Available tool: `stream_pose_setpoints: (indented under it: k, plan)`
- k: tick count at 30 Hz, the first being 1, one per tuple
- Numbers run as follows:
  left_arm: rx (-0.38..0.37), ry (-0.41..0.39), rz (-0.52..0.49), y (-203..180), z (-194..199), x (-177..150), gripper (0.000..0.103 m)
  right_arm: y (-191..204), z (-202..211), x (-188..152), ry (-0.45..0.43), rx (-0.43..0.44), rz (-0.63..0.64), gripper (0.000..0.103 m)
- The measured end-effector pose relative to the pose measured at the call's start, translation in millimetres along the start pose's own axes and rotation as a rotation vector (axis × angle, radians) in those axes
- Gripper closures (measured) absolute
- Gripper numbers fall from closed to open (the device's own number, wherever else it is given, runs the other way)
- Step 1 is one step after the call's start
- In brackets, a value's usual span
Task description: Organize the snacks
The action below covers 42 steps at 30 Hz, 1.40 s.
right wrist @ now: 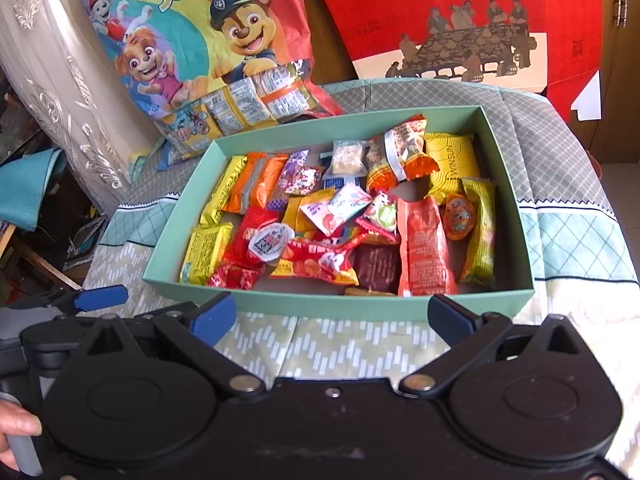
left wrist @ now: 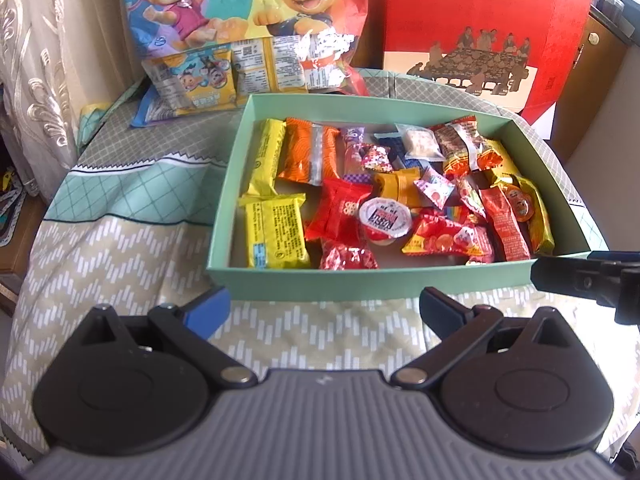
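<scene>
Left gripper point(left wrist: 322, 306) and right gripper point(right wrist: 332, 314), both spread wide and empty, hover just before a green box point(left wrist: 224, 200) heaped with wrapped snacks point(left wrist: 400, 200) on a cloth-covered desk point(left wrist: 120, 248).

Cartoon gift bag point(left wrist: 240, 12) cut off by top edge in both views; its lower part hidden behind small packets point(right wrist: 240, 108). Red box point(left wrist: 480, 28) also cropped at top, characters only partly readable. Print on the snack wrappers point(left wrist: 276, 232) was too small to read. Brown packet point(right wrist: 376, 268) mostly buried under other snacks. Right gripper point(left wrist: 588, 280) showed only as a black tip at left view's right edge, jaws unclear. A hand point(right wrist: 16, 428) was cut off at the left edge.
</scene>
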<state>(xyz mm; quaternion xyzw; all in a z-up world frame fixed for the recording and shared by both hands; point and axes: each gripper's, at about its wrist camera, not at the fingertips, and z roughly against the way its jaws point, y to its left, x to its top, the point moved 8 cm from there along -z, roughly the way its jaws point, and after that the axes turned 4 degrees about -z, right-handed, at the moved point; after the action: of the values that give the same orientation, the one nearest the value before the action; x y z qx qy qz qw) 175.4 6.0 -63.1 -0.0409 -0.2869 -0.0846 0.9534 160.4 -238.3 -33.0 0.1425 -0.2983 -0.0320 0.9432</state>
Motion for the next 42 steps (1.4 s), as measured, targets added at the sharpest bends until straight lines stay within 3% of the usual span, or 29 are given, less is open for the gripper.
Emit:
stream_pose_setpoints:
  k: [20, 30, 42]
  plan:
    - [0.05, 0.05, 0.063, 23, -6, -50, 0.0, -27, -17, -69, 0.113, -0.101, -0.015, 0.0]
    - [0.076, 0.055, 0.065, 27, -10, -51, 0.0, -52, -18, -76, 0.128, -0.151, -0.088, 0.0]
    - [0.081, 0.044, 0.06, 26, -10, -40, 0.0, -50, -15, -66, 0.101, -0.184, -0.058, 0.0]
